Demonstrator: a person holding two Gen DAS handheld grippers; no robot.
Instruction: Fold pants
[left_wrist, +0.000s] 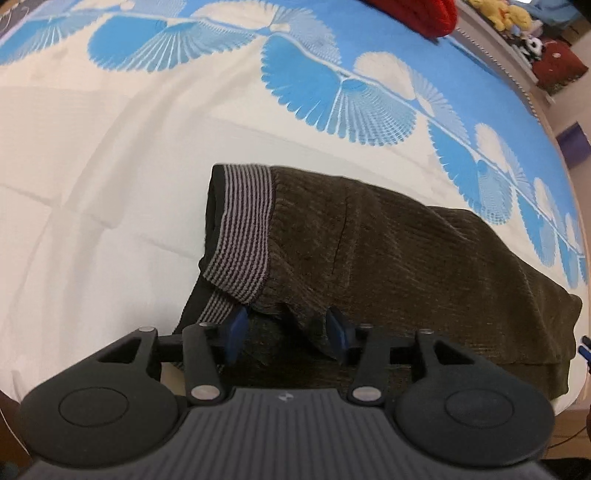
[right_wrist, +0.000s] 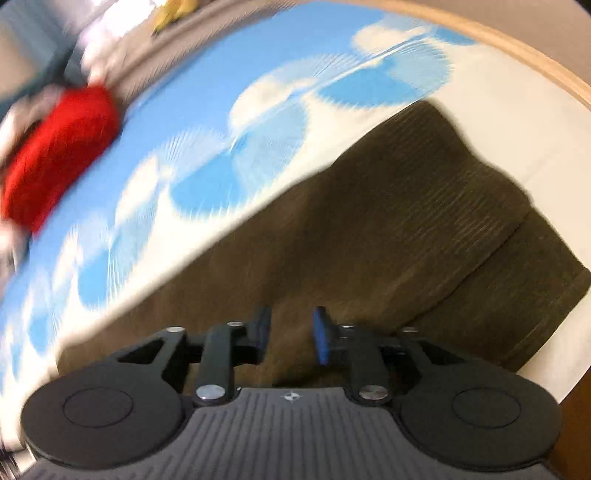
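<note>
Folded pants (left_wrist: 388, 251) on bed (left_wrist: 92, 184) (waistband at 9 o'clock); left gripper (left_wrist: 287, 334) and right gripper (right_wrist: 291, 334) both parted, empty.

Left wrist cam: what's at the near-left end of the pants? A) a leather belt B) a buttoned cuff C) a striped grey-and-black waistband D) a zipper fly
C: the brown pants end in a striped waistband, folded over just ahead of the left gripper.
</note>
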